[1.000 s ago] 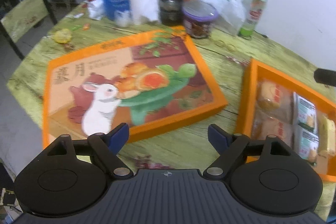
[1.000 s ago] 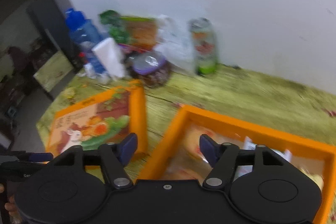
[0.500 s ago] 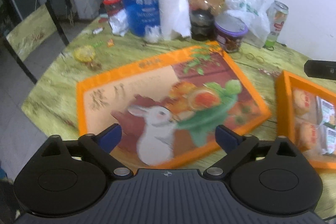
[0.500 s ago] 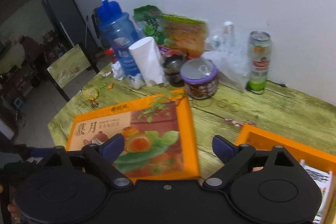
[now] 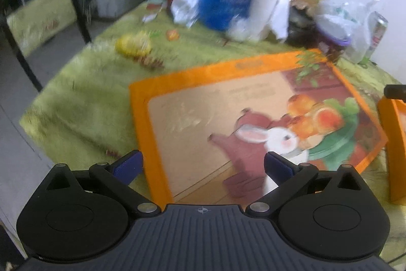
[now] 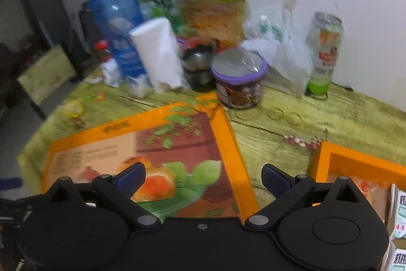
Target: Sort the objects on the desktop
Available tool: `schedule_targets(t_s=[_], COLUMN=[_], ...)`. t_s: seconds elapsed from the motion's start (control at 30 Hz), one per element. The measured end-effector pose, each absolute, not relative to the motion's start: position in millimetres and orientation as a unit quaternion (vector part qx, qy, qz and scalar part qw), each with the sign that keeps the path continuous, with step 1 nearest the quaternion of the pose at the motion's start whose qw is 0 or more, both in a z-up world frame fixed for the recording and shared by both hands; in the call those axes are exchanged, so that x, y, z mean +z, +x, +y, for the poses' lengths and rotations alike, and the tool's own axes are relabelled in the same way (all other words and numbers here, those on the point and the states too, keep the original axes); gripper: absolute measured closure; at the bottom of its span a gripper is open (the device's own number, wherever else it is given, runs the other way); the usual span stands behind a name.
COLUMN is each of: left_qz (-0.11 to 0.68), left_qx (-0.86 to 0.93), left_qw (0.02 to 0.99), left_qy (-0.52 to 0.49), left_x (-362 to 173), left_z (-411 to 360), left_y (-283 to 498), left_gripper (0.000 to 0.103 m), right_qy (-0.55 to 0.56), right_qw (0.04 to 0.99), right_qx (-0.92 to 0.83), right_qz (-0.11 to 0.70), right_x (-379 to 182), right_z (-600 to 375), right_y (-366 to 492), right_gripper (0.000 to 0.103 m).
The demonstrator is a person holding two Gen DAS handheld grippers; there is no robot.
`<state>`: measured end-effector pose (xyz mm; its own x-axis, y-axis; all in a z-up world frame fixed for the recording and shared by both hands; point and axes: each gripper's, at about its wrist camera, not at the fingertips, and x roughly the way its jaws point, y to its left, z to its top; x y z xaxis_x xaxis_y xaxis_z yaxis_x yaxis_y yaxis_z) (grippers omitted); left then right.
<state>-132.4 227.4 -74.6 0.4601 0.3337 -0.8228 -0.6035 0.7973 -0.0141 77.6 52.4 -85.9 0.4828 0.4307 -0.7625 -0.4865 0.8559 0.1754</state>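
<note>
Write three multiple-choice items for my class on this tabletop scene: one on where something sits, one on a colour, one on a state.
1. Where does the purple-lidded jar stand?
A. just beyond the far corner of the rabbit lid
B. inside the open orange box
C. on the chair

2. What colour is the border of the rabbit lid?
A. blue
B. orange
C. white

3. How is the right gripper?
A. shut on the can
B. shut on the paper roll
C. open, holding nothing

Key: 1 A, the jar sits on the table at the lid's far corner. 2 B, an orange frame rings the picture. 3 C, its jaws have just been opening and stand wide apart with nothing between them.
</note>
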Motion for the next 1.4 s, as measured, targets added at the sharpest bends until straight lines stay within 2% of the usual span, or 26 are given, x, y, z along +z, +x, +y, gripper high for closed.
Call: schedule_targets(t_s=[0.17, 0.33, 0.5, 0.77, 0.9, 1.4], left_qz=[0.416, 0.427, 0.451, 0.467, 0.478, 0.489], left_qx=[0.284, 0.290, 0.289, 0.282, 0.275, 0.284], left_qw=[0.832, 0.803, 0.783, 0.776, 0.778, 0.774], left_qy=[-0.235, -0.298, -0.318, -0.316, -0.301, -0.284], left_x=[-85, -97, -111, -120, -121, -122], left_z=[250, 259, 264, 265, 264, 276], left_y=[-151, -159, -157, -147, -144, -144], left_gripper=[0.000, 0.000, 0.000, 0.000, 0.000, 0.000], right_qy=[-0.038, -0.032, -0.040, -0.025, -0.016, -0.034], right_qw=[0.858, 0.848, 0.840, 0.810, 0.793, 0.777], right_qx=[0.248, 0.255, 0.263, 0.257, 0.265, 0.262], right_qz=[0.449, 0.464, 0.472, 0.526, 0.548, 0.571], right_x=[-106, -122, -132, -160, -169, -159], right_z=[53, 51, 56, 59, 64, 58], right_y=[90, 110, 128, 144, 144, 105], right_gripper=[0.005, 0.005, 0.005, 0.012, 0.026, 0.024])
